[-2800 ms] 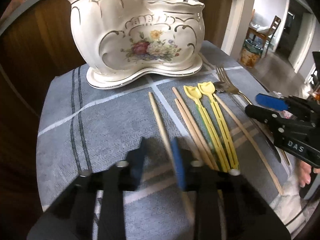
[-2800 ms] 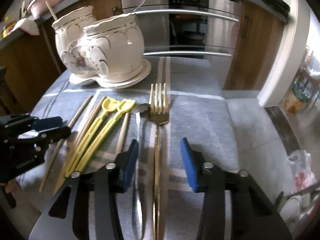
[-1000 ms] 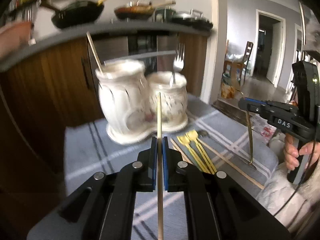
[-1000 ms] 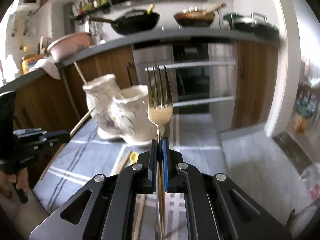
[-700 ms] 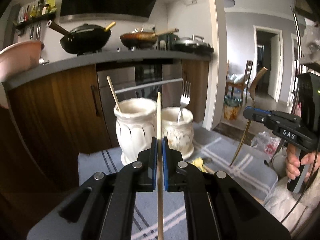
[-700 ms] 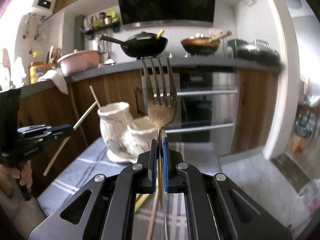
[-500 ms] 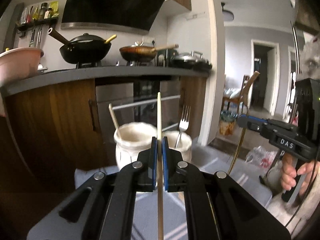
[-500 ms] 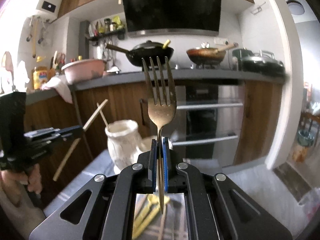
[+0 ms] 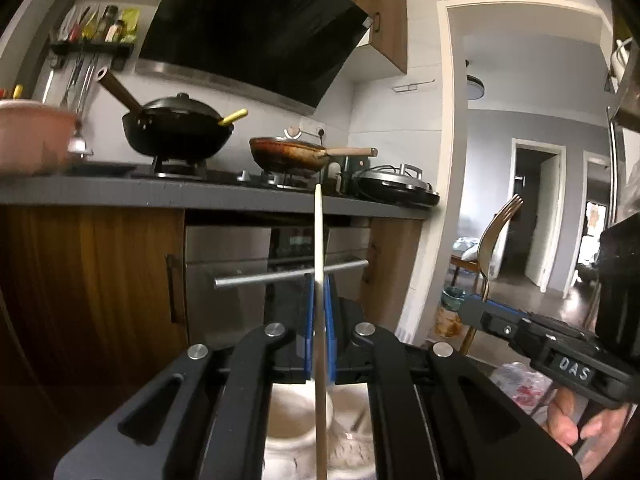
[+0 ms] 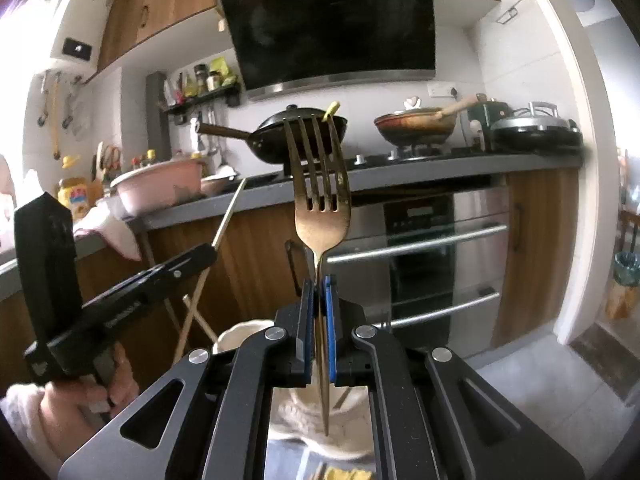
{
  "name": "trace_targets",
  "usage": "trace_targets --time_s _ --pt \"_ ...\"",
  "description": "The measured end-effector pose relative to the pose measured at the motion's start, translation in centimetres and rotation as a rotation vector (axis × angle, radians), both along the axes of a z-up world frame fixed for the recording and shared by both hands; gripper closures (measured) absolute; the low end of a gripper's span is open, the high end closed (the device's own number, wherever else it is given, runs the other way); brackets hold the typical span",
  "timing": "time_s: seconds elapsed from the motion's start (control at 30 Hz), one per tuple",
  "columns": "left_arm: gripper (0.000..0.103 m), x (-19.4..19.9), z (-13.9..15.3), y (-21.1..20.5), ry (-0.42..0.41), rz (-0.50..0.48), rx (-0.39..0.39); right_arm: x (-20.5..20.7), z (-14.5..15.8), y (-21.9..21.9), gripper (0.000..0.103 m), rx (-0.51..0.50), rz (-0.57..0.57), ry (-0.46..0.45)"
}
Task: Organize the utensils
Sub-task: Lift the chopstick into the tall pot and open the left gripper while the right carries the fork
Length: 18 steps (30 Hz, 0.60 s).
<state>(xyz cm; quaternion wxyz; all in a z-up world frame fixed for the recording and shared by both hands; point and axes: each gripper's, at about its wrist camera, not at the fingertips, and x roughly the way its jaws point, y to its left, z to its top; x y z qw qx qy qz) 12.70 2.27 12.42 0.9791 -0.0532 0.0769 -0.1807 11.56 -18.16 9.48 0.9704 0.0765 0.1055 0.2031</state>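
Observation:
My left gripper (image 9: 319, 300) is shut on a pale wooden chopstick (image 9: 319, 236), held upright above the white ceramic utensil holder (image 9: 296, 416), which shows between the gripper's arms. My right gripper (image 10: 319, 300) is shut on a gold fork (image 10: 319, 184), tines up, handle end hanging over the holder (image 10: 304, 408). The right gripper with its fork (image 9: 494, 232) shows at the right of the left wrist view. The left gripper with its chopstick (image 10: 228, 216) shows at the left of the right wrist view. Yellow utensils (image 10: 340, 473) lie on the cloth below.
A kitchen counter (image 9: 200, 194) with a black wok (image 9: 176, 132), a frying pan (image 9: 292, 154) and a pink pot (image 10: 160, 190) stands behind. An oven with bar handles (image 10: 420, 244) is below it. A doorway (image 9: 536, 216) opens at the right.
Both grippers took hold of their utensils on the cloth, rose and tilted upward. The holder dropped from mid-frame to below the jaws in both views.

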Motion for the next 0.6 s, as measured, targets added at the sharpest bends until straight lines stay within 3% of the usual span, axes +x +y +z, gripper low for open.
trace_targets --time_s 0.33,0.6 --pt "0.098 3.6 -0.6 -1.6 -0.021 0.106 0.071 2.7 -1.4 -0.4 0.096 0.090 -0.024 -0.002" --pt "0.098 4.3 -2.4 -4.4 -0.066 0.124 0.248 3.6 -3.1 -0.3 0.096 0.063 -0.024 0.033"
